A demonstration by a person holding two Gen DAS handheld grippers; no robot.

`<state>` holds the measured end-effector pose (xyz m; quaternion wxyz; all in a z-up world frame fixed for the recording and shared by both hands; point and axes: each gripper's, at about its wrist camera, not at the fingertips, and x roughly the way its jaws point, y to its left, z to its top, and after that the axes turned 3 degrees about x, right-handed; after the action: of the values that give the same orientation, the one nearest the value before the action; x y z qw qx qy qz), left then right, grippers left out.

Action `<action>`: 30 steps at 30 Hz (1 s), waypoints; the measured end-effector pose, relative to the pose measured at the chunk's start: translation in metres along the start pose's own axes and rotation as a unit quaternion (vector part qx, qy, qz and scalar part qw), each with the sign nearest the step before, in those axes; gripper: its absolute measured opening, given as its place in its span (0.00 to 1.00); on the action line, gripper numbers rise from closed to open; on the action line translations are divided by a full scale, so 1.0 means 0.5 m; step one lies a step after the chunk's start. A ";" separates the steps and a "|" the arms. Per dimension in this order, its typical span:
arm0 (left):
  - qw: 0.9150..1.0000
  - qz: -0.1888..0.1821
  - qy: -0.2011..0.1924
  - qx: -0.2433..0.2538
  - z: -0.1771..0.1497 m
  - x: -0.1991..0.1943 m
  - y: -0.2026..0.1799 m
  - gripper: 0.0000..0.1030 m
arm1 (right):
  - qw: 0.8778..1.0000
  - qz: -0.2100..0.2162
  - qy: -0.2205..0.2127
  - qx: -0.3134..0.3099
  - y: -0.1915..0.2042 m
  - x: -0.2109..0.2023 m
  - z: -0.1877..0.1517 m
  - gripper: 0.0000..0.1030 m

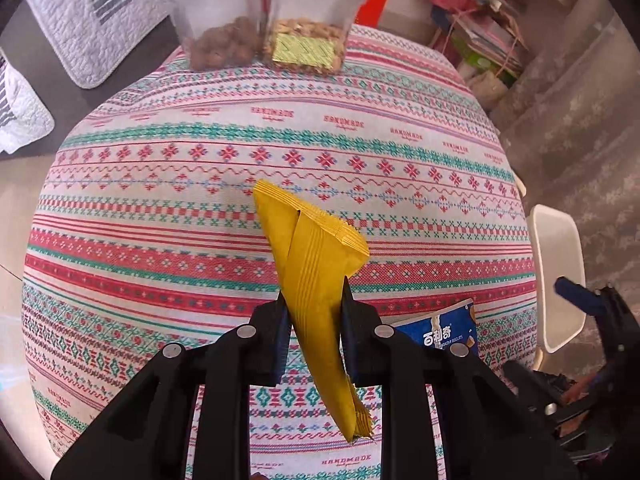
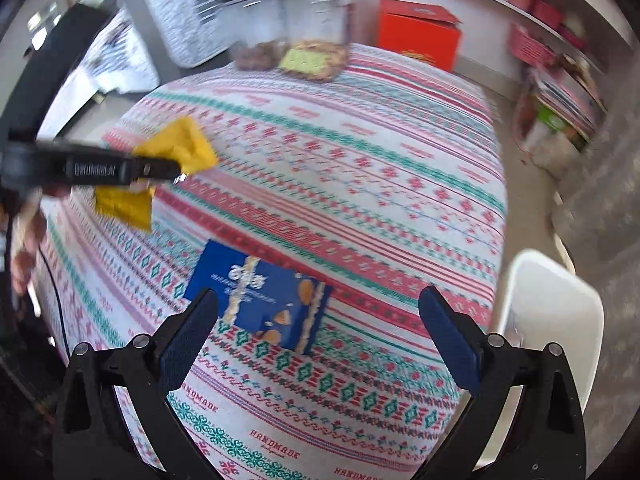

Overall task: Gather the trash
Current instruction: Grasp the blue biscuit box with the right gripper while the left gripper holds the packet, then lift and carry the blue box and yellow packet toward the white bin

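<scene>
Our left tongs (image 1: pixel 313 312) are clamped narrow on a yellow snack wrapper (image 1: pixel 316 264), the pads pinching it about midway along its length. The wrapper hangs clear of the tabletop (image 1: pixel 160 208), its long axis running roughly along the line of the tongs: the wide crimped end fans out past the tips toward the far edge, the narrower crumpled end trails back between the arms toward us. From the right wrist view we see the same wrapper (image 2: pixel 176 148) sticking out either side of the left tongs (image 2: pixel 176 168), over the left side of the tabletop (image 2: pixel 360 160).

Our right tongs (image 2: pixel 320 320) stand wide apart with nothing between the pads. A blue biscuit packet (image 2: pixel 260 300) lies flat on the striped patterned cloth just ahead of the left-hand finger, nearer that finger than the other, touching neither as far as we can tell. Its long axis runs slantwise across the tabletop, from the left side down toward the near edge.

At the far edge stand two clear plastic jars (image 1: pixel 260 12), one with brown snacks, one with pale nuts. A white chair (image 2: pixel 552 340) sits off the right edge.
</scene>
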<state>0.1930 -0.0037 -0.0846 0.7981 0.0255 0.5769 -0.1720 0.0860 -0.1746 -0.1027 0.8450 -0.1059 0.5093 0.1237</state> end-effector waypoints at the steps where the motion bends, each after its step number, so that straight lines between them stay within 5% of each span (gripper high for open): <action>1: 1.000 -0.003 -0.005 -0.006 -0.003 -0.013 0.015 0.21 | 0.999 -0.005 -0.004 -0.051 0.027 0.008 -0.002 0.93; 5: 0.999 -0.018 -0.015 -0.031 -0.019 -0.048 0.069 0.21 | 0.981 -0.016 0.021 -0.190 0.093 0.053 -0.013 0.93; 12: 0.998 -0.022 -0.022 -0.054 -0.039 -0.067 0.134 0.21 | 0.977 0.001 0.067 -0.203 0.103 0.112 0.009 0.88; 13: 0.998 -0.023 -0.023 -0.057 -0.041 -0.068 0.141 0.21 | 0.978 0.016 0.069 -0.195 0.103 0.115 0.013 0.85; 15: 0.997 -0.024 -0.025 -0.062 -0.043 -0.070 0.153 0.21 | 0.981 0.060 0.080 -0.168 0.099 0.119 0.026 0.55; 21: 0.995 -0.023 -0.035 -0.091 -0.043 -0.077 0.193 0.21 | 0.990 0.068 0.063 -0.106 0.098 0.121 0.070 0.50; 30: 0.991 -0.010 -0.070 -0.115 -0.037 -0.098 0.211 0.21 | 0.993 0.104 -0.049 0.030 0.102 0.035 0.167 0.50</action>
<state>0.1946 0.1120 -0.0619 0.8322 -0.0837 0.5361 -0.1139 0.1475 -0.0991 -0.0823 0.8544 -0.0212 0.4789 0.2004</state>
